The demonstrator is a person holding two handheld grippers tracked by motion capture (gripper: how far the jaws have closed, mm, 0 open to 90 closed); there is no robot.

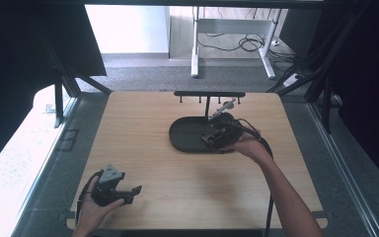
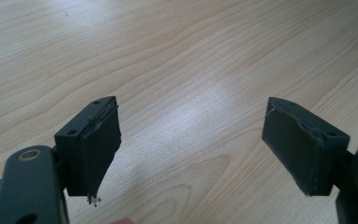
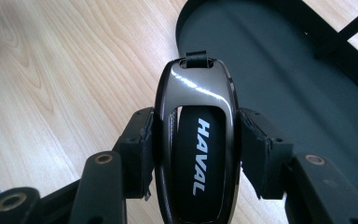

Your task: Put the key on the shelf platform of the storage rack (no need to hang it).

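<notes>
A car key fob (image 3: 196, 140), dark and glossy with the word HAVAL on its face, is held in the right hand-held gripper (image 3: 196, 149). The jaws are closed narrowly on the fob's two long sides, one pad pressed against each edge, and the end with the small strap loop points away from the hand. In the high view the right hand-held gripper (image 1: 220, 132) is seen over the near right part of a dark oval tray (image 1: 185, 133) that lies on the wooden counter (image 1: 177, 187); a low black rack with small hooks (image 1: 208, 94) stands just behind the tray. Whether the fob is touching the tray floor cannot be told.

The fob is judged to be light, rigid and slippery: its polished shell reflects the light and offers little friction. A grip across the narrow sides, near the middle of its length, appears the soundest hold, since the padded faces can seat against the flat edges. A grip nearer the rounded ends would probably let it squirt out. The shell could be scratched if dropped hard.

The left hand-held gripper (image 1: 128, 192) is kept near the front left corner of the counter, well apart from the tray. Its jaws are spread wide with nothing between them, bare wood being seen through the gap.
</notes>
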